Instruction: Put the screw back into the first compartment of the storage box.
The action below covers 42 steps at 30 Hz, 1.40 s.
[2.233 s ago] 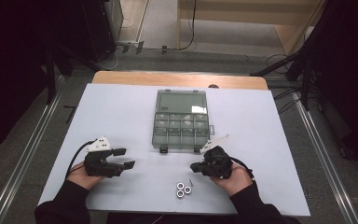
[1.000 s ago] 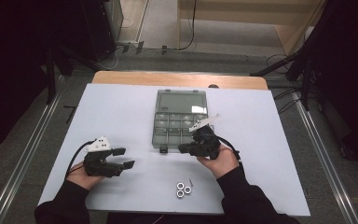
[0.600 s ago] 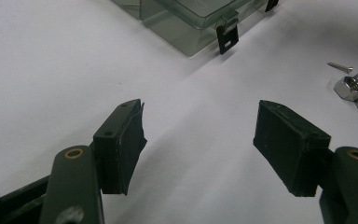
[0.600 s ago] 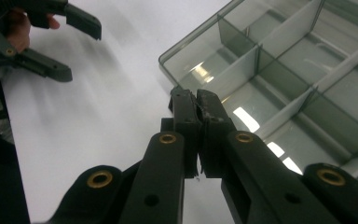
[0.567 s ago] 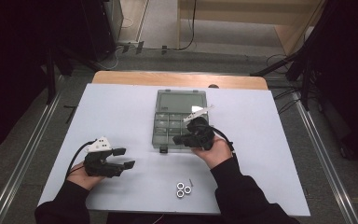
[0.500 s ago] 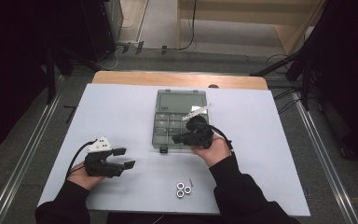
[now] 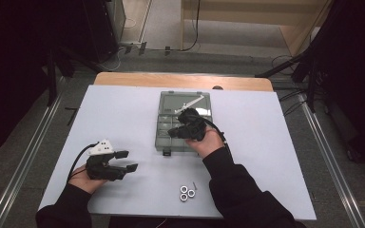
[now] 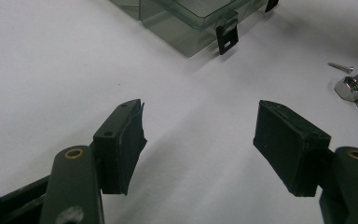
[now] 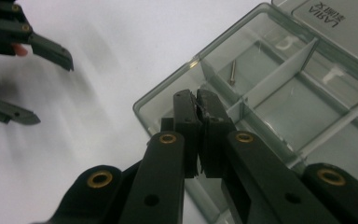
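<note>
R gripper (image 7: 172,133): my matte black jaws pressed together, pads flush; can't tell if anything tiny is pinched. Tips hover over the clear smoky-grey plastic compartment box (image 7: 164,121), near its front-left cells. In the right gripper view the tips (image 9: 197,112) sit above the box's corner cell (image 9: 168,109).

Box: rectangular, translucent, thin divider walls, lid laid open flat at 12 o'clock of the tray; black latch (image 8: 227,38) on the front edge. Box sits mid-table on a smooth white sheet (image 7: 123,109). One slim metal screw (image 9: 232,73) lies in a rear cell.

L gripper (image 7: 129,160): jaws wide apart, nothing between, square rubbery pads (image 8: 130,144) facing each other; resting at 8 o'clock of the box, well apart from it.

Loose hardware at 6 o'clock of the box, near the table's front edge: 3 shiny hex nuts (image 7: 186,193) clustered & touching, plus 1 small screw (image 7: 194,185) just beside them, at their 1 o'clock.

Count: 2 grippers, 1 box, 3 nuts, 2 screws seen.
</note>
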{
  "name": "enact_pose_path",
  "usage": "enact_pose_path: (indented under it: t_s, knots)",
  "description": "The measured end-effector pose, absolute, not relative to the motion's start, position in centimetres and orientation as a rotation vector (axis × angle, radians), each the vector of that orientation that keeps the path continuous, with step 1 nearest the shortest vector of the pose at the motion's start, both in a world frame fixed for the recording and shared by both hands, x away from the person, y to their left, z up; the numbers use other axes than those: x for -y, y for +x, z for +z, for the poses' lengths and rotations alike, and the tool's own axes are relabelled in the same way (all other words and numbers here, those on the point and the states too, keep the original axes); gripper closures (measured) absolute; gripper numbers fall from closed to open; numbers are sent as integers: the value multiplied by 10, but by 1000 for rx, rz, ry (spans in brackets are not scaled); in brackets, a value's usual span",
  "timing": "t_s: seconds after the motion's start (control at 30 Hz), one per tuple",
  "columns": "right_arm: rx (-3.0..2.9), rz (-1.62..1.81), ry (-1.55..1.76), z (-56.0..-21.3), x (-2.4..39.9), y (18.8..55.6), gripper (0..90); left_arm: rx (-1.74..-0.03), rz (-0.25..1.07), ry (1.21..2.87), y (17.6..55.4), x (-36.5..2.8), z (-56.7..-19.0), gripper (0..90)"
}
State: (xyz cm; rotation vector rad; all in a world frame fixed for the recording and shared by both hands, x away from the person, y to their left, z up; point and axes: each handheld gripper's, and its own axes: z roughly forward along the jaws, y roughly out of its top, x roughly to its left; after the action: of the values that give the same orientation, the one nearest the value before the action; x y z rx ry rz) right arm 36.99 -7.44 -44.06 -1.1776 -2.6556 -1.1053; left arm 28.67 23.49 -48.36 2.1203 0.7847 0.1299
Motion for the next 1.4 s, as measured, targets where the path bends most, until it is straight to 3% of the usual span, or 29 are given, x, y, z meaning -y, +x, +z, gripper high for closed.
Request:
enact_pose_path:
  t_s: [0.83,0.93,0.97,1.0,1.03,1.1,1.17,1.4]
  knots:
    - [2637,-1053,-1304,-448,52,417,879,-781,127,2126,287,-235,-484,328]
    - [2627,-1076,-1317,-450,52,419,805,-782,128,2125,287,-235,-484,328]
    - [2628,-1071,-1310,-451,51,418,738,-781,127,2127,287,-236,-484,328]
    - [2628,-1071,-1310,-451,51,418,738,-781,128,2124,287,-236,-484,328]
    - [2639,-1066,-1298,-451,50,416,661,-782,127,2124,287,-236,-484,328]
    - [2640,-1063,-1289,-451,51,416,622,-781,126,2127,287,-236,-484,328]
    - [2608,-1083,-1270,-450,52,414,528,-784,127,2128,287,-236,-484,328]
    - [2582,-1189,-1241,-437,62,399,459,-787,129,2128,287,-236,-484,328]
